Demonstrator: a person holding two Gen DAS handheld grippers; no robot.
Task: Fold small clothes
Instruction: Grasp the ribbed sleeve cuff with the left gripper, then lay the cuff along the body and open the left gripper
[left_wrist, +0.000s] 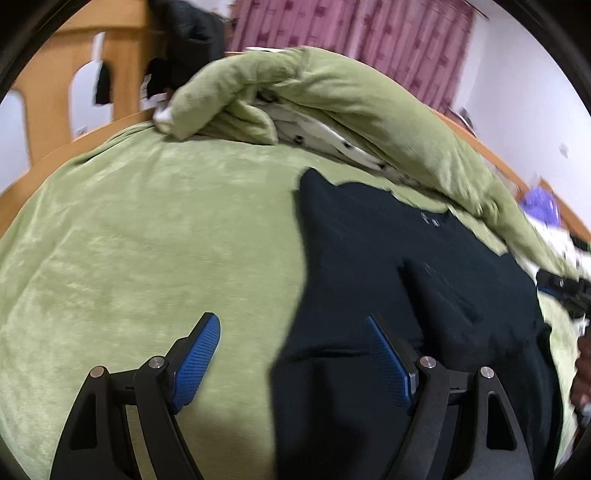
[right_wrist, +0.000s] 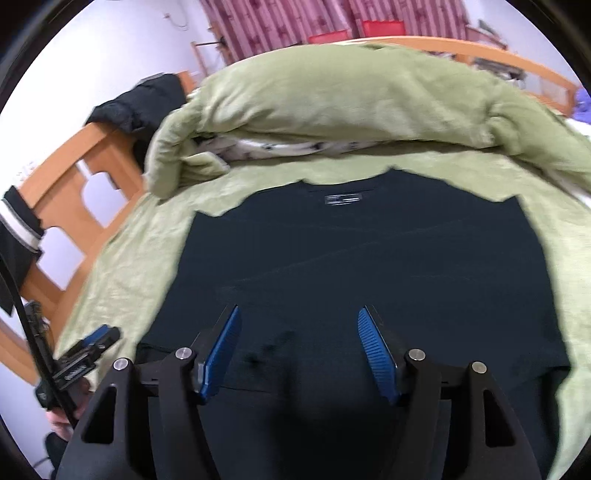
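Right tool (right_wrist: 299, 350) hangs low over the near hem of the dark T-shirt (right_wrist: 354, 258), blue fingers spread wide, nothing between them. Left tool (left_wrist: 291, 354) is just as released, straddling the shirt's left edge, one finger over the green blanket (left_wrist: 129, 240). The shirt lies spread flat on the bed, label end away from us, no fold visible, so this looks like the opening grab. Next, I'd say, each tool needs to drop and pinch an edge or corner. Beyond, a rolled green duvet (right_wrist: 332, 96), then a wooden bed frame (right_wrist: 92, 162).
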